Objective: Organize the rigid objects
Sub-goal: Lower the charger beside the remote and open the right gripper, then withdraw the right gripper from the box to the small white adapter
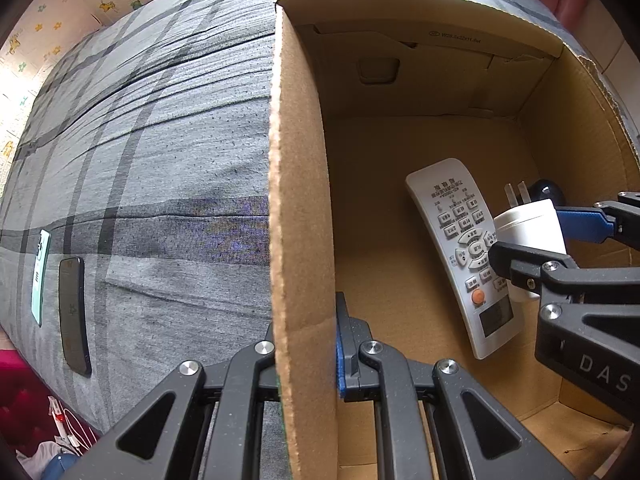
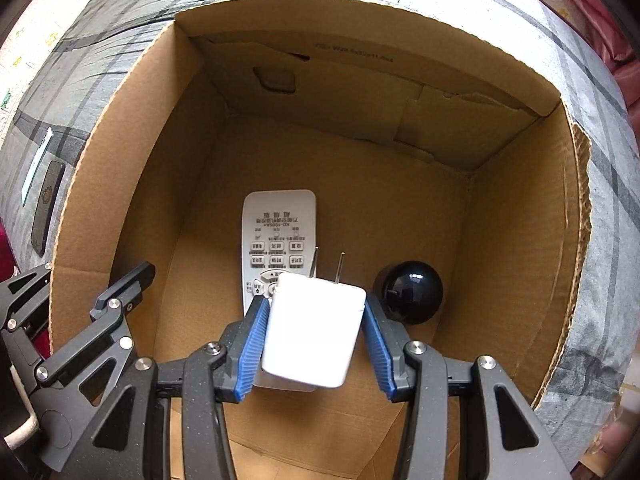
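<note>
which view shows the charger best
The right wrist view: the white charger sits centred between the right gripper fingers, its whole face and both prongs visible above the box floor. The left wrist view shows it only at the far right edge, partly hidden by a finger.

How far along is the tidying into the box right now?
Done: the remote and a black ball already lie in the cardboard box. In hand: the right gripper holds a white charger above them; the left gripper clamps the box wall. Left: two phones on the bed.
</note>
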Motion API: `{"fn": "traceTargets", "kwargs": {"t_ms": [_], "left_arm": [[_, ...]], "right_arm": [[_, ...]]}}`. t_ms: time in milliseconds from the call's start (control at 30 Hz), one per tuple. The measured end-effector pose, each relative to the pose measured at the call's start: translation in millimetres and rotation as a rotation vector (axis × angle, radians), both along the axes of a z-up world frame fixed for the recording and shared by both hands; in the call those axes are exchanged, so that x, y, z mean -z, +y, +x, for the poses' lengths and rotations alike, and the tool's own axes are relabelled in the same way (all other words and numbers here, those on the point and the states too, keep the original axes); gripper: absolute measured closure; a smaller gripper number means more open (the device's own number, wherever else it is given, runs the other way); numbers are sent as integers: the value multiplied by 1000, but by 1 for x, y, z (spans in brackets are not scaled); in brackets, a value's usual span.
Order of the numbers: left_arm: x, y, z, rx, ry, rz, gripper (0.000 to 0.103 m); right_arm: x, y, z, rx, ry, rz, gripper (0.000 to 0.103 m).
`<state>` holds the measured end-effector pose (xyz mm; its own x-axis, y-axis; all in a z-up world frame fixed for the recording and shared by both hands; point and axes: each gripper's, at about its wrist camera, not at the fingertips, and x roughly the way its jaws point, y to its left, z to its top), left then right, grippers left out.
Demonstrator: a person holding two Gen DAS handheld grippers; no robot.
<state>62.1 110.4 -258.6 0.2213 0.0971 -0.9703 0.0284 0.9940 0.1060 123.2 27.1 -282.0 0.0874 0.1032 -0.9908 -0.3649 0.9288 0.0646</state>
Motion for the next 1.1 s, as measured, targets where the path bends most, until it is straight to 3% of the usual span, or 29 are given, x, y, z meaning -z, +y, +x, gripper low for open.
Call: {"fn": "traceTargets", "kwargs": {"t_ms": [333, 467, 867, 1100], "left_arm": [[-1, -1, 1, -2, 3, 7, 90], [-1, -2, 1, -3, 4, 9, 90], [0, -2, 0, -5, 4, 14, 90], [0, -2, 0, -5, 5, 18, 90]], "right_arm": [[-4, -4, 4, 6, -2, 26, 48], [-10, -6, 4, 7, -22, 26, 38], [-33, -8, 4, -5, -78, 37, 36], [-47, -14, -1, 9, -115, 55, 29]]}}
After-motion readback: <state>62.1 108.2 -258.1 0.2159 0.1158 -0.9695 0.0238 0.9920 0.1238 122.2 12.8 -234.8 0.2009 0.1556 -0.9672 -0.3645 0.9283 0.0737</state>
